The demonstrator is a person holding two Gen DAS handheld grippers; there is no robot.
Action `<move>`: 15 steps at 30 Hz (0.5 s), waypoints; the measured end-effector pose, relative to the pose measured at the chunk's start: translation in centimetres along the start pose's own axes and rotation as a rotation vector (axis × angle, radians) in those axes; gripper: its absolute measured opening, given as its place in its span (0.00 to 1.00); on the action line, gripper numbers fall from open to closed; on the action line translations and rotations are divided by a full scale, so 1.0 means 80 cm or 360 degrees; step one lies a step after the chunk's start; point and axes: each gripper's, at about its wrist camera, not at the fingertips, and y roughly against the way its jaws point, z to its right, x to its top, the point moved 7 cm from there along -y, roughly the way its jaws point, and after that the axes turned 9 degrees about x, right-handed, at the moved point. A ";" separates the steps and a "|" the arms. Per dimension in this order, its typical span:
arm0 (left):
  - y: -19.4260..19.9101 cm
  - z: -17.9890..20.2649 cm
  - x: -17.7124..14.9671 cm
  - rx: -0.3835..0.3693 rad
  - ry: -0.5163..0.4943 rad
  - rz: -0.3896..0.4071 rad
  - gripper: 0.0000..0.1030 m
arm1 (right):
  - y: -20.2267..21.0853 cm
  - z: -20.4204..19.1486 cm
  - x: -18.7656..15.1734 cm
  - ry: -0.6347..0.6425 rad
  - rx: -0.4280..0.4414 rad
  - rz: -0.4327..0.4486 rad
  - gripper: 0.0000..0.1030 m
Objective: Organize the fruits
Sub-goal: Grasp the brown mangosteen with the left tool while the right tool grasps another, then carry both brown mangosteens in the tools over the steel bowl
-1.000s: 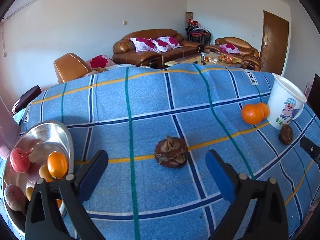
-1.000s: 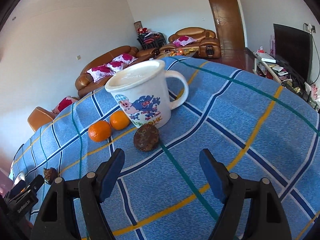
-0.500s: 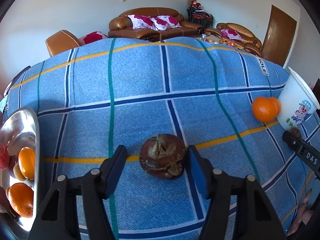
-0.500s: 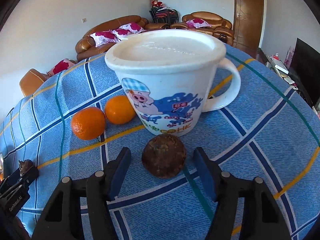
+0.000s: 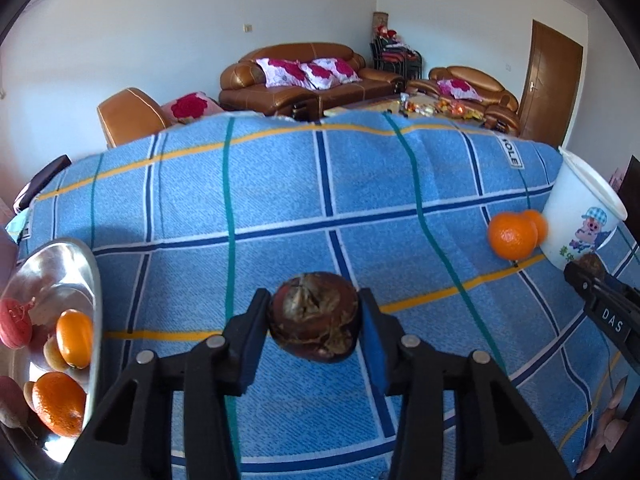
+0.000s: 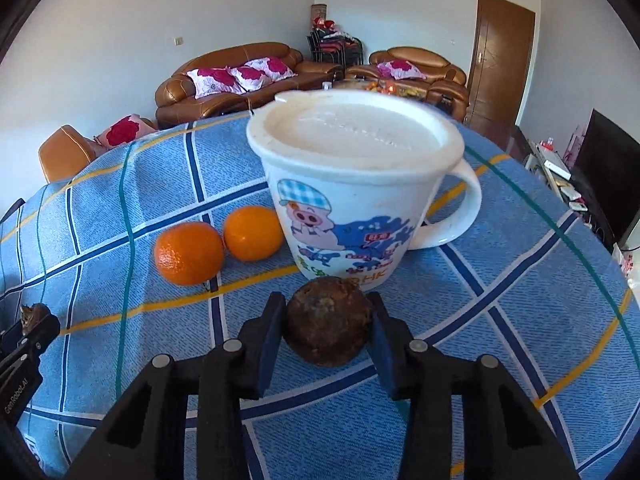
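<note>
Fruits: two dark brown mangosteen-looking ones, each pinched in a gripper, just above the blue plaid table (image 5: 280, 184).
Left hand-held gripper (image 5: 314, 322): clamped on the bigger dark fruit (image 5: 314, 316), pads touching both sides.
Right hand-held gripper (image 6: 327, 330): squeezing the rounder brown fruit (image 6: 327, 326), right in front of the pig mug (image 6: 356, 196).
Oranges: two of them (image 6: 189, 253) (image 6: 253, 233), touching each other, just left of the mug.
Steel bowl (image 5: 60, 264): far left table edge, already holding oranges (image 5: 59, 404) plus a reddish fruit (image 5: 14, 322).
</note>
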 end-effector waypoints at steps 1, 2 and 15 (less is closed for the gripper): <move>0.008 -0.004 0.002 0.0013 0.0008 0.0051 0.44 | 0.009 -0.003 0.002 0.0024 -0.0021 0.0052 0.41; 0.015 -0.006 0.004 0.0022 0.0013 0.0098 0.44 | 0.019 -0.006 0.003 0.0048 -0.0036 0.0106 0.41; 0.067 -0.018 -0.005 0.0025 0.0025 0.0292 0.44 | 0.085 -0.044 -0.018 0.0163 -0.0007 0.0342 0.42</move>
